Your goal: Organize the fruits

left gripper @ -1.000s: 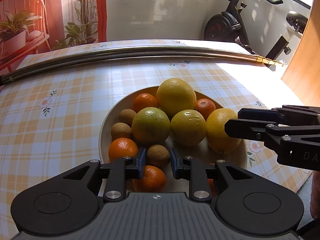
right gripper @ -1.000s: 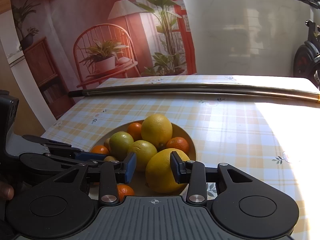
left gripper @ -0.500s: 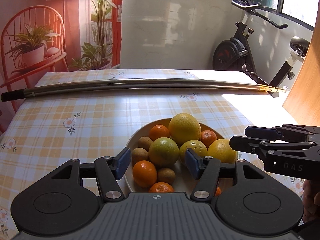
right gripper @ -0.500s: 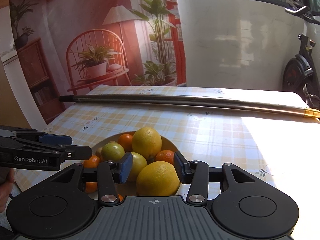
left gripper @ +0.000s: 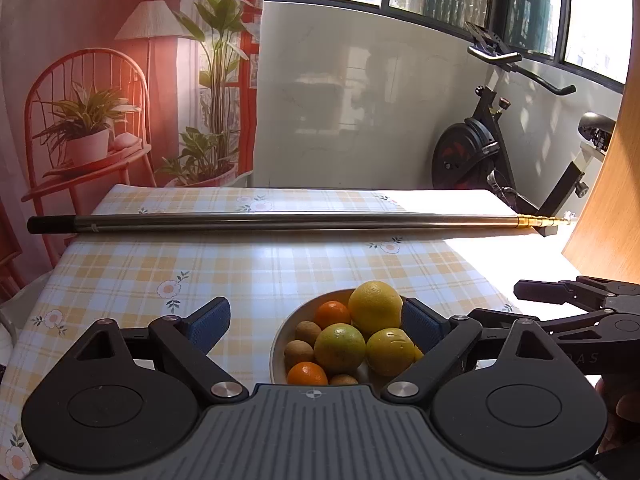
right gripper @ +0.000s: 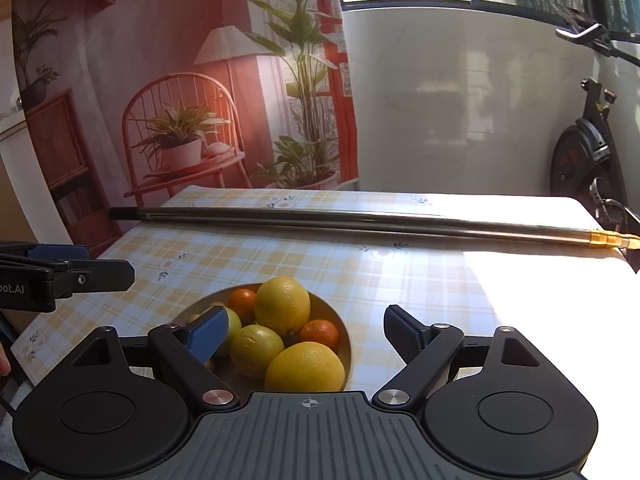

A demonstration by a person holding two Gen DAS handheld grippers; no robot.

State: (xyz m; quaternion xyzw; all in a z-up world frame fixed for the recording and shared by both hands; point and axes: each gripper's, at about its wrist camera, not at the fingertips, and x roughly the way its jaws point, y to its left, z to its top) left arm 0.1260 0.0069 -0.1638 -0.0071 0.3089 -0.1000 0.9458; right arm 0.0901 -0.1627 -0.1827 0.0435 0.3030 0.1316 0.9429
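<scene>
Left wrist view shows a table (left gripper: 280,268) with a yellow checked cloth with small flowers, and on its far part a long metal pole (left gripper: 280,220) lies from side to side. Behind the table an exercise bike (left gripper: 492,152) stands near the white wall.

Next in size are the two tools. The left gripper (left gripper: 316,322) is above the near edge of the table with its jaws spread wide and nothing between them. The right gripper (right gripper: 306,330) is also wide apart and holds nothing; its fingers frame the bowl from above.

A pale round bowl (left gripper: 280,340) stands on the cloth near the front edge, and all the fruit is inside it. At the back of the bowl sits a big yellow citrus (left gripper: 374,306). In front of it are a greenish citrus (left gripper: 339,348) and a smaller yellow citrus (left gripper: 390,352), touching each other. In the right wrist view one more large yellow fruit (right gripper: 306,368) is at the near rim. A mandarin (left gripper: 332,314) is at the back left and another mandarin (left gripper: 307,374) at the front. Two brown kiwis (left gripper: 299,352) lie along the left wall of the bowl.
</scene>
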